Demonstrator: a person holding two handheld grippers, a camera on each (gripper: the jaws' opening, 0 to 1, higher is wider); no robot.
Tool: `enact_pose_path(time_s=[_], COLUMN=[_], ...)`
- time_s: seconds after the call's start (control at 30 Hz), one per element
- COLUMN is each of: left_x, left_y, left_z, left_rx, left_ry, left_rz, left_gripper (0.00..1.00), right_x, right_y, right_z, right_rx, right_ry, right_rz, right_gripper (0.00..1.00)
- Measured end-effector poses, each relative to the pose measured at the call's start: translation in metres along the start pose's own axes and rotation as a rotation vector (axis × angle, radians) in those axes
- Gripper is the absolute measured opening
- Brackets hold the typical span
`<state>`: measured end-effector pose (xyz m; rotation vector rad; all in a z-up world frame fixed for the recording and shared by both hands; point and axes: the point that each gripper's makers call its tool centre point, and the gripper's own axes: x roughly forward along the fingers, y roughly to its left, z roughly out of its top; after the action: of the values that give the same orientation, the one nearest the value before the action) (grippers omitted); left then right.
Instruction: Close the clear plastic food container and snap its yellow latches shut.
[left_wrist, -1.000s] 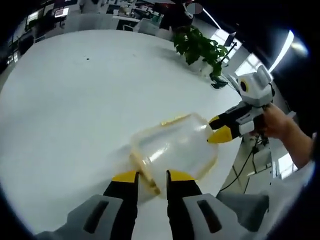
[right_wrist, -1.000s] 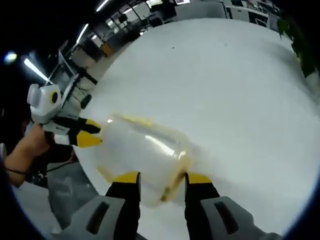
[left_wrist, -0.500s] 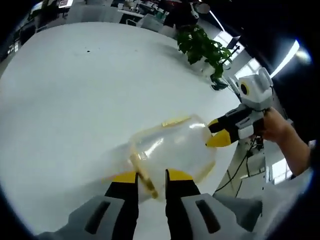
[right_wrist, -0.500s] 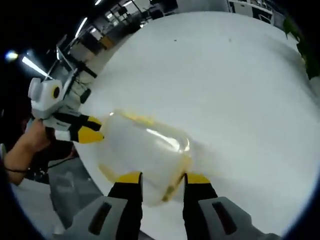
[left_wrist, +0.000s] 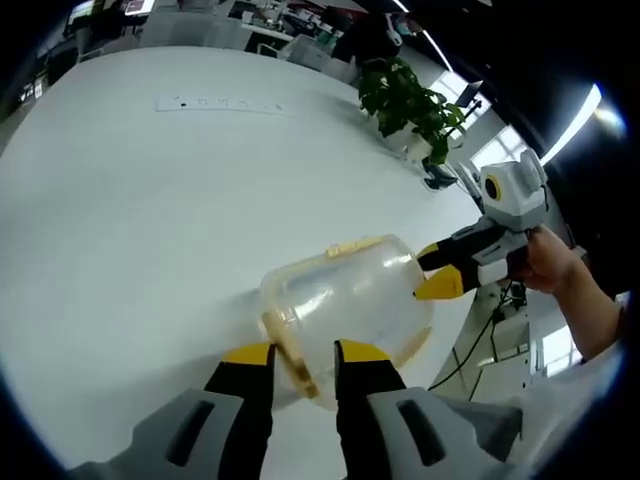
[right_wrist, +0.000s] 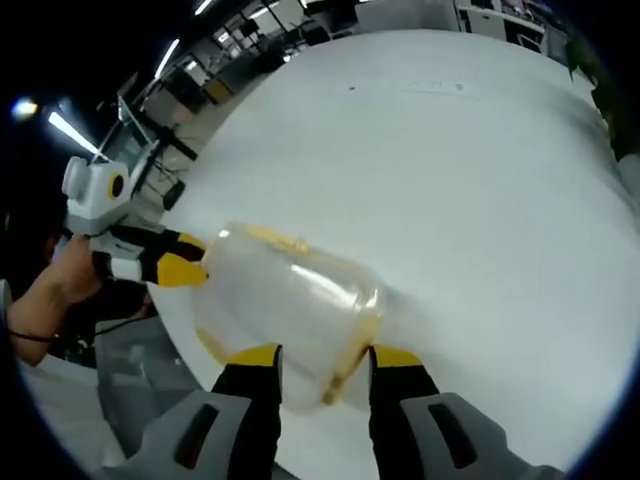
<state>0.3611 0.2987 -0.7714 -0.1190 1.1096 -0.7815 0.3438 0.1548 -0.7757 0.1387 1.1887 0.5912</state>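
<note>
The clear plastic food container (left_wrist: 345, 300) lies on its side over the white table (left_wrist: 130, 210), near the table's edge. My left gripper (left_wrist: 300, 358) is shut on the yellow latch (left_wrist: 292, 352) at the container's near end. From the right, the right gripper (left_wrist: 436, 270) holds the container's far end with its yellow tips. In the right gripper view the container (right_wrist: 285, 300) has a yellow latch (right_wrist: 345, 362) between the jaws of my right gripper (right_wrist: 325, 362), which is shut on that end. There the left gripper (right_wrist: 185, 265) touches the far end, held by a hand (right_wrist: 65, 285).
A potted plant (left_wrist: 408, 98) stands at the table's far right edge. A white strip (left_wrist: 220, 103) lies far across the table. The table's rim runs just beyond the container, with floor and cables (left_wrist: 500, 330) below. Office desks stand in the background.
Both views have shifted a little, bringing the white strip at the far side of the table into sight. The container and both grips look unchanged.
</note>
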Motion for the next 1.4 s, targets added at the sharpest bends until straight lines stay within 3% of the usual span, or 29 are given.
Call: enact_pose_path(time_s=[0.57,1.13,1.4], left_x=[-0.006,-0.016,-0.023], left_y=[0.001,0.005,0.002], left_z=[0.002,0.005,0.011], left_rx=[0.091,0.194,0.285], left_ry=[0.026,0.036,0.042], left_rz=[0.031,0.06,0.071], left_gripper=[0.23,0.25,0.25], right_x=[-0.006,-0.012,-0.011], right_y=[-0.002,-0.003,0.001], right_z=[-0.001,0.002,0.002], right_rx=[-0.138,-0.439,-0.504], right_ry=[0.024,0.115,0.126], right_rz=[-0.043,-0.111,-0.109], right_gripper=[0.32,0.3,0.3])
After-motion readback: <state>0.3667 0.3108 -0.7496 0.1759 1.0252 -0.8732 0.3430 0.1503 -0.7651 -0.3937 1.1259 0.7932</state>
